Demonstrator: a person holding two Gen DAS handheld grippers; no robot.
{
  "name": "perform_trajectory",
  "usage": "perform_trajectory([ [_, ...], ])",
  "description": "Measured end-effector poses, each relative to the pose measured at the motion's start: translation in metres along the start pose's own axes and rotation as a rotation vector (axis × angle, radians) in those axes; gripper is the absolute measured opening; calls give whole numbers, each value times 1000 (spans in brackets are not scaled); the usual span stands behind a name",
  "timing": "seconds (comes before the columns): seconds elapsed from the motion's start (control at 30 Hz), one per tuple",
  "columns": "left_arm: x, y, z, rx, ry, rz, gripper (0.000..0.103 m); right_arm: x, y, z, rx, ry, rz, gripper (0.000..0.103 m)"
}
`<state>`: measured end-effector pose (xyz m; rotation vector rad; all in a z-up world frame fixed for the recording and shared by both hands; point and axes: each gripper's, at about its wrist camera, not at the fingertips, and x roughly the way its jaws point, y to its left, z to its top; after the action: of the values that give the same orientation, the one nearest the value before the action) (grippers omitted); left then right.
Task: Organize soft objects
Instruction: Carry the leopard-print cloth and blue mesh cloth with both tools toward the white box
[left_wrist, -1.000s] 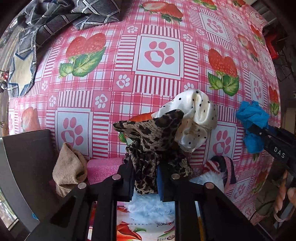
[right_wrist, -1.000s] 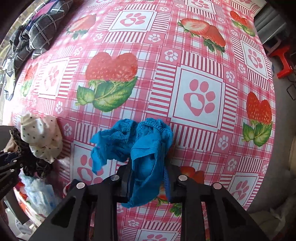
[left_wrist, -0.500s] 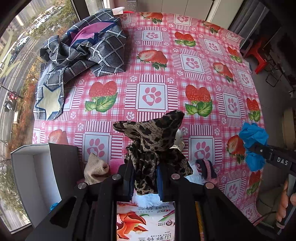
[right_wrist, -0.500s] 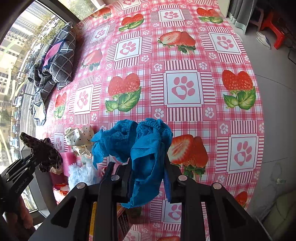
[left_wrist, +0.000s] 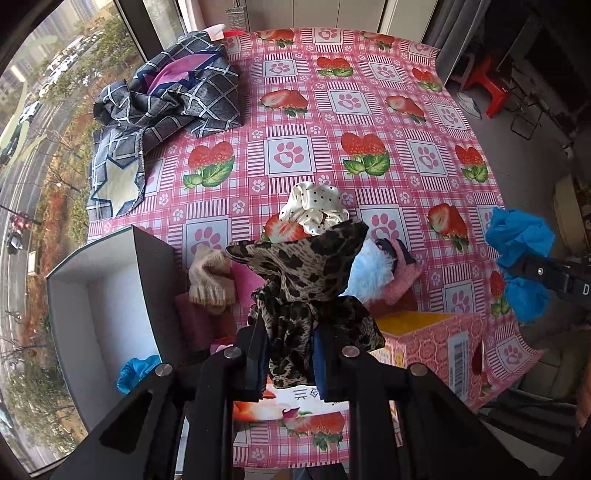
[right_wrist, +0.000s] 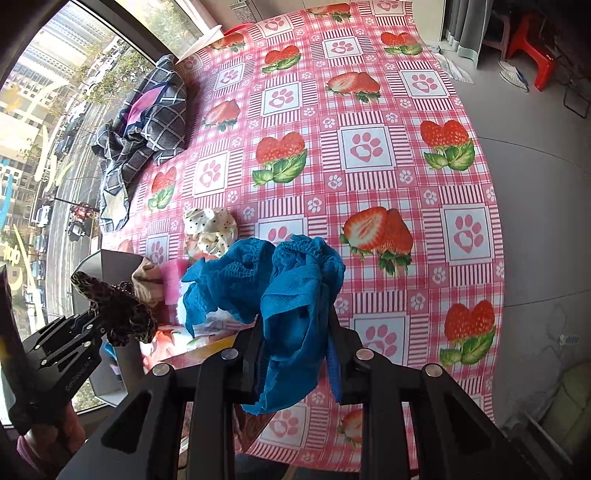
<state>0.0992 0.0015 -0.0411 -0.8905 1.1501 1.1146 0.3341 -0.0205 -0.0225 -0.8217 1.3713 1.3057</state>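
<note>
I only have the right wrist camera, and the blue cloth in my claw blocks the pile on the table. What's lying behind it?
Observer: A fluffy light-blue piece lies there, against a pink knit item with a dark edge.
Operator: Anything inside the white box on the left?
Observer: The white box holds one small blue item in its near corner. The rest of its floor shows bare.
Operator: Are the left claw's pads actually closed on its cloth?
Observer: Yes. The left claw is shut on the leopard-print cloth, which bunches up above the pads.
</note>
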Motion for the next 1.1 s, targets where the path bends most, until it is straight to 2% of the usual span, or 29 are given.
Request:
perform_trajectory([
  [0.2, -23, 21, -36, -29, -16, 20, 21, -21, 33, -37, -71, -10, -16, 27],
  [0.43, -44, 63, -65, -116, -49, 63, 21, -23, 106, -74, -257, -5, -31, 27],
  [0.8, -60, 127, -102, -266, -63, 106, 22, -5, 205, -95, -502, 8, -46, 27],
  [1.1, -67, 161, -119, -357, -77, 113, 22, 4, 261, -105, -643, 17, -55, 27],
])
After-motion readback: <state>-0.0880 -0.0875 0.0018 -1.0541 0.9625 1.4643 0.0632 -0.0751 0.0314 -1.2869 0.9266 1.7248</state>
